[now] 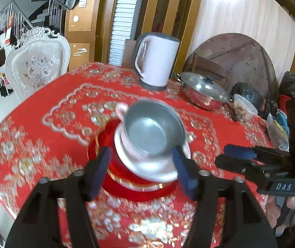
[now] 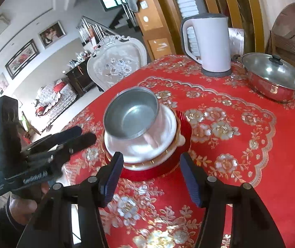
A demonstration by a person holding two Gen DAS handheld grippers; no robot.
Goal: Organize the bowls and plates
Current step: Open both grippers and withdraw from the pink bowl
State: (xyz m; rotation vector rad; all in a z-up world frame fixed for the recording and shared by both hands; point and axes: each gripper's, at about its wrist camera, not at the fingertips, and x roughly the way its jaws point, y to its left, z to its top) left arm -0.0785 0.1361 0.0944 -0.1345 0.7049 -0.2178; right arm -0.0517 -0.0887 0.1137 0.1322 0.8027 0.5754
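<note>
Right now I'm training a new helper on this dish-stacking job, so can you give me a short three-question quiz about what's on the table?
1. True or false: the metal bowl sits on top of the stack, tilted.
2. What lies at the bottom of the stack, on the tablecloth?
A. a red plate
B. a glass lid
C. a wooden board
3. Fill in: behind the stack stand a white kettle and a steel ____ with a glass lid.

Key
1. True. It leans inside the white bowl.
2. A, the red plate.
3. Pot.

Both the left claw and the right claw are open, holding nothing.
</note>
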